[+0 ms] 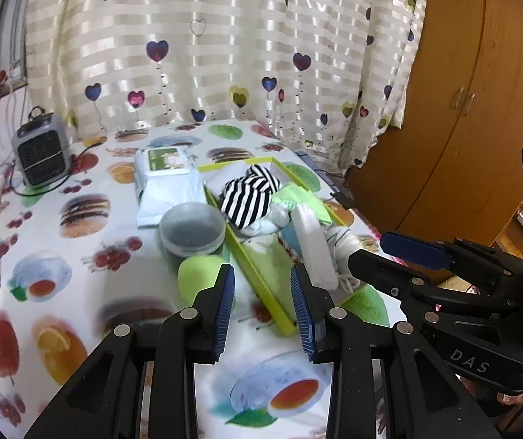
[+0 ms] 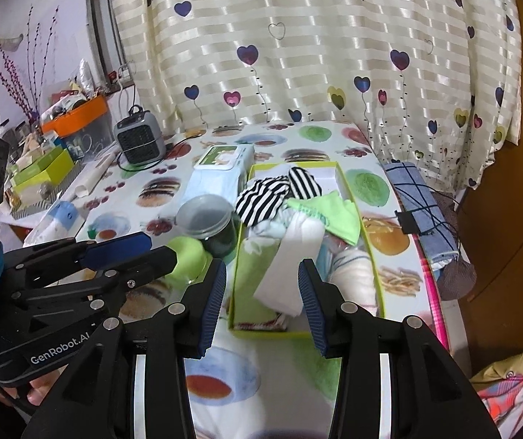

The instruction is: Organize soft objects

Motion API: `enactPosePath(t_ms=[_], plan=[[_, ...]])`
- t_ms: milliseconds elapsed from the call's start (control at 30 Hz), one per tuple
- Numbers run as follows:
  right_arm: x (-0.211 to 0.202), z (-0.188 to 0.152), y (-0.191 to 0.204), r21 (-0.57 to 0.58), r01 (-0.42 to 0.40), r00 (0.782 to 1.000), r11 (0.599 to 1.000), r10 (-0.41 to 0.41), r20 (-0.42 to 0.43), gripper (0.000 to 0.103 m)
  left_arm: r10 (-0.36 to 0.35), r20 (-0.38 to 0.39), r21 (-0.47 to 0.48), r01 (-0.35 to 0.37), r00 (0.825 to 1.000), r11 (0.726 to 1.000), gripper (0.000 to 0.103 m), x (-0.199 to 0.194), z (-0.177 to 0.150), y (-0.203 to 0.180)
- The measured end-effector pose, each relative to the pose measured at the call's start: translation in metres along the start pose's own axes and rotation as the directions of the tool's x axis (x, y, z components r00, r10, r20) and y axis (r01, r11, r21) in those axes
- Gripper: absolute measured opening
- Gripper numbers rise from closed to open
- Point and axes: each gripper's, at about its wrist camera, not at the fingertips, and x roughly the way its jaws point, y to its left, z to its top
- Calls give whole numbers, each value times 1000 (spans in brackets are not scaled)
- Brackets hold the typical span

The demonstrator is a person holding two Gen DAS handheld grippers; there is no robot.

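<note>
Both the left gripper [image 1: 263,311] and right gripper [image 2: 261,307] hover, fingers apart and holding nothing, before the cloth-filled green tray [image 2: 365,241]

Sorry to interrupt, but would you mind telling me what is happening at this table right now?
A person holds two tongs over a table with a food-print cloth, sorting soft items. Both the left tongs and the right tongs are open and empty. The yellow-green box already holds a striped black-and-white cloth, a green cloth and a white folded cloth. A green soft ball lies outside the box beside a lidded plastic jar.
</note>
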Motion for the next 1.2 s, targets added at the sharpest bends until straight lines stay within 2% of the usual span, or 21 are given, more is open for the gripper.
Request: enactPosePath(t_ms=[500,767,1200], plan=[[-8,-21,9,-17,-3,1000,1000,3,-16,43,22,-7,-11,-22,1000,1000,30,-13,-31,-2],[-8,-23,9,-12,-16,1000,1000,16,-20,42,21,-16,-11,-21,1000,1000,30,-13,-35,-2],[4,-26,5,-6,-26,999,1000,25,-42,42,69,-38,-20,-70,997,997,30,0,-36,5]])
